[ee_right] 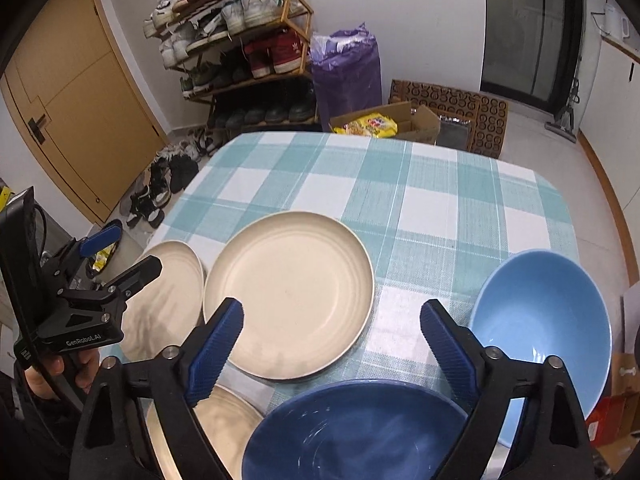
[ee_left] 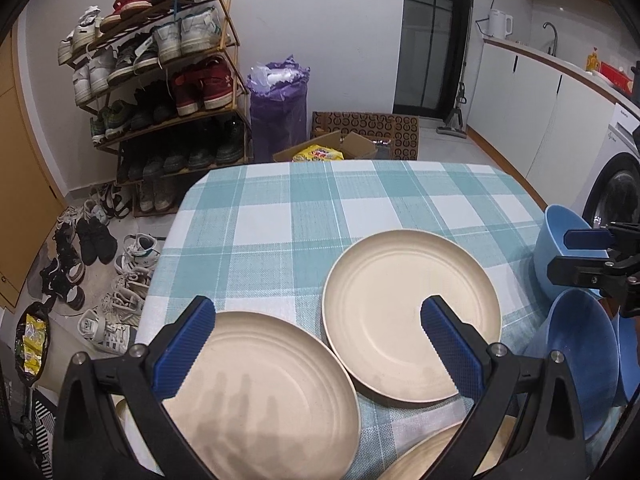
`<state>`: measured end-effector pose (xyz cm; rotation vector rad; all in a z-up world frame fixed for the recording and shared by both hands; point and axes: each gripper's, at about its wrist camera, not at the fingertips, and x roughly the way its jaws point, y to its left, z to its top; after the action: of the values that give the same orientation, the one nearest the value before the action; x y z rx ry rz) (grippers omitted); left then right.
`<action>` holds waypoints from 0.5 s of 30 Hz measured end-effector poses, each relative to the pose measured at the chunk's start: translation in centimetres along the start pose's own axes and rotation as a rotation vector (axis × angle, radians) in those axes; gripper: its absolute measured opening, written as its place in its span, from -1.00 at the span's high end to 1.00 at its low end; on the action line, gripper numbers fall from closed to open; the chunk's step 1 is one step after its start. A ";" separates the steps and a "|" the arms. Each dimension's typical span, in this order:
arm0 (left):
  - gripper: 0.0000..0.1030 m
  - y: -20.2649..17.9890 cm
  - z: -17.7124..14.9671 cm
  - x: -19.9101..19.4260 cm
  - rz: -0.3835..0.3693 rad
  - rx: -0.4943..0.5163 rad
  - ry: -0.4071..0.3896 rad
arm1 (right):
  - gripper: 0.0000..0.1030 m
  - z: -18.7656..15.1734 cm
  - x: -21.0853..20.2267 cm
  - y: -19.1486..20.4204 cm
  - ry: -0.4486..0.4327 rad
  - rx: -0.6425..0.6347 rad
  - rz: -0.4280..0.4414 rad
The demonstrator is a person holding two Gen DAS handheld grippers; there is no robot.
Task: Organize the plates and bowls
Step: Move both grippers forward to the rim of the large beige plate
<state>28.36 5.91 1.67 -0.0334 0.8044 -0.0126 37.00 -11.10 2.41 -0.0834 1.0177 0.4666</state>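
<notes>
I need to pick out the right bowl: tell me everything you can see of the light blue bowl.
The light blue bowl is round, deep and smooth, glossy like glazed ceramic, and looks empty. It sits upright on the checked tablecloth at the table's right edge, beside the dark blue bowl; whether they touch is hidden. The right claw is open, clear of it.

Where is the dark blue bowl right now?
In the right wrist view the dark blue bowl sits at the near edge of the checked tablecloth, beside the light blue bowl and just below the middle cream plate.
</notes>
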 end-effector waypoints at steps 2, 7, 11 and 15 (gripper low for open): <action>-1.00 -0.1 0.0 0.7 -0.003 0.004 0.018 | -0.71 0.1 0.6 0.1 0.011 -0.005 0.000; -0.99 -0.5 0.0 2.1 -0.002 0.019 0.049 | -0.67 0.8 2.3 0.2 0.059 -0.002 0.001; -0.99 -0.5 -0.1 3.2 -0.010 0.019 0.074 | -0.57 1.2 3.7 0.3 0.099 -0.006 -0.003; -0.98 -0.7 -0.3 4.3 -0.011 0.023 0.097 | -0.56 1.4 5.2 0.2 0.145 -0.003 -0.004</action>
<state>31.16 5.14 -1.64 -0.0152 0.9005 -0.0340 40.28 -8.82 -1.18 -0.1233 1.1593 0.4631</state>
